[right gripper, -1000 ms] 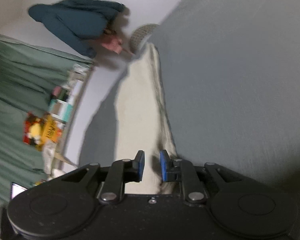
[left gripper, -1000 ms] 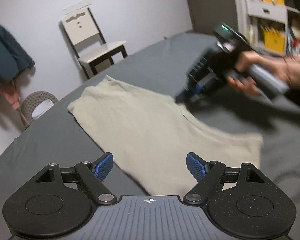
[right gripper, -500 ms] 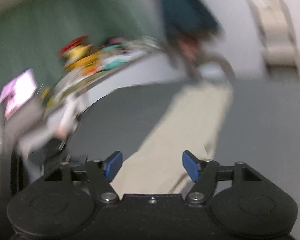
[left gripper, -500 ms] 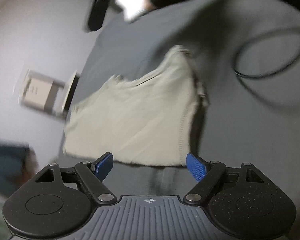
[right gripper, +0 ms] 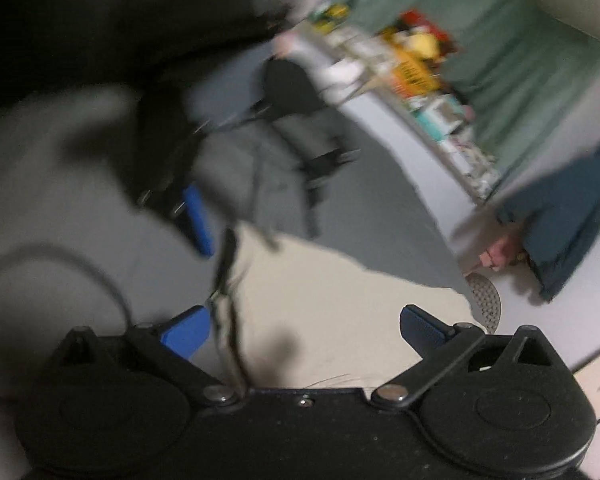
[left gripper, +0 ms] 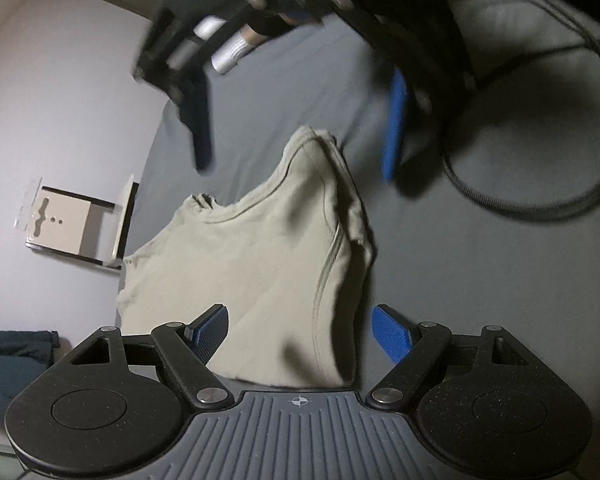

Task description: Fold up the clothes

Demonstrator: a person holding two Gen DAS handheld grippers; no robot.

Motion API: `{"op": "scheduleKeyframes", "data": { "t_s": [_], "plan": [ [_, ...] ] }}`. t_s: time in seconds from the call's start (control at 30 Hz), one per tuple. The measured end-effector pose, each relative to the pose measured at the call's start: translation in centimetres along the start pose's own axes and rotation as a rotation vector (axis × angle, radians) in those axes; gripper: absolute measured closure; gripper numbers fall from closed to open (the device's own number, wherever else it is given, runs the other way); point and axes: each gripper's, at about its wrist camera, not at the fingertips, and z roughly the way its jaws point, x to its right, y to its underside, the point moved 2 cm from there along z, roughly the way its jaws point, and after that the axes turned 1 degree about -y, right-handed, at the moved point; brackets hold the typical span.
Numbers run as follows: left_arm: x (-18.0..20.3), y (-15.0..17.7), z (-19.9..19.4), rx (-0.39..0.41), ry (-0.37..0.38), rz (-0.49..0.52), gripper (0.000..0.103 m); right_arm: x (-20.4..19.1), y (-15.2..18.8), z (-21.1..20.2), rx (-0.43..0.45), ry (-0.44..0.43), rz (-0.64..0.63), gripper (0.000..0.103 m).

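A beige shirt [left gripper: 260, 264] lies folded on the grey bed sheet [left gripper: 480, 280], its neckline edge [left gripper: 312, 140] pointing away from me. My left gripper [left gripper: 300, 332] hovers open over the shirt's near end, the cloth below its blue pads and not pinched. Beyond the shirt's far end my right gripper [left gripper: 296, 132] hangs blurred in the air, its jaws opening wide with nothing between them. In the right wrist view the shirt [right gripper: 340, 304] spreads under that gripper [right gripper: 304, 332], and a blue pad of the left gripper [right gripper: 198, 220] shows blurred behind it.
A black cable [left gripper: 540, 184] loops on the sheet to the right of the shirt. A wooden chair [left gripper: 80, 228] stands against the wall. A dark teal garment [right gripper: 572, 216] hangs by a crowded shelf [right gripper: 420, 68], with a woven basket [right gripper: 486, 296] below. The person's white sock [left gripper: 232, 52] rests on the bed.
My right gripper went from shut at the shirt's edge to wide open and swung round. The left view rolled and came down over the shirt's end.
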Motion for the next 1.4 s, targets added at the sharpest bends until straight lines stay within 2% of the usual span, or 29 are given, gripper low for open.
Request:
{"op": "scheduleKeyframes", "data": {
  "t_s": [0.13, 0.2, 0.27, 0.33, 0.37, 0.43, 0.47, 0.6, 0.87, 0.97, 1.03, 1.1, 1.17, 1.23, 1.3, 1.4],
  "plan": [
    [0.3, -0.4, -0.3, 0.018, -0.006, -0.030, 0.022, -2.8, -0.7, 2.5, -0.105, 0.015, -0.141, 0.007],
    [0.4, -0.7, -0.6, 0.023, -0.009, -0.071, 0.022, -3.1, -0.7, 2.8, -0.122, 0.038, -0.128, 0.007],
    [0.3, -0.9, -0.6, 0.026, -0.005, -0.106, 0.022, -3.1, -1.0, 3.2, -0.139, 0.064, -0.104, 0.013],
    [0.7, -1.3, -0.9, 0.027, -0.010, -0.110, 0.022, -3.2, -1.2, 3.5, -0.157, 0.097, -0.106, 0.034],
    [0.8, -1.3, -0.8, 0.023, -0.016, -0.104, 0.022, -3.4, -1.2, 3.8, -0.165, 0.111, -0.120, 0.039],
    [1.3, -1.5, -0.5, 0.009, -0.044, -0.086, 0.022, -3.6, -1.3, 4.1, -0.173, 0.132, -0.146, 0.070],
    [1.4, -1.5, -0.3, -0.003, -0.060, -0.086, 0.022, -3.4, -1.4, 3.9, -0.169, 0.136, -0.142, 0.073],
    [1.4, -1.7, 0.6, -0.039, -0.115, -0.096, 0.022, -1.6, -1.9, 2.5, -0.133, 0.132, -0.046, 0.073],
    [1.4, -2.9, 1.5, -0.027, -0.142, -0.072, 0.022, 0.3, -1.6, 1.5, -0.122, 0.097, 0.082, 0.072],
    [2.1, -3.1, 1.7, -0.012, -0.160, -0.013, 0.022, 0.8, -1.7, 0.8, -0.094, 0.081, 0.103, 0.066],
    [2.6, -3.2, 1.7, -0.002, -0.173, 0.029, 0.022, 1.1, -1.7, 0.3, -0.075, 0.070, 0.116, 0.059],
    [2.9, -3.2, 1.7, 0.006, -0.179, 0.029, 0.023, 1.4, -1.7, -0.2, -0.059, 0.080, 0.123, 0.058],
    [2.6, -3.1, 1.7, 0.002, -0.168, -0.013, 0.023, 1.7, -1.6, -0.3, -0.054, 0.082, 0.137, 0.058],
    [2.3, -2.9, 1.6, -0.005, -0.148, -0.050, 0.039, 2.1, -1.4, -0.5, -0.050, 0.080, 0.148, 0.058],
    [2.5, -2.7, 1.6, -0.015, -0.136, -0.054, 0.062, 2.1, -1.3, -0.7, -0.041, 0.073, 0.150, 0.058],
    [2.4, -2.3, 1.4, -0.028, -0.111, -0.095, 0.075, 2.2, -1.3, -1.1, -0.020, 0.053, 0.168, 0.053]
  ]
}}
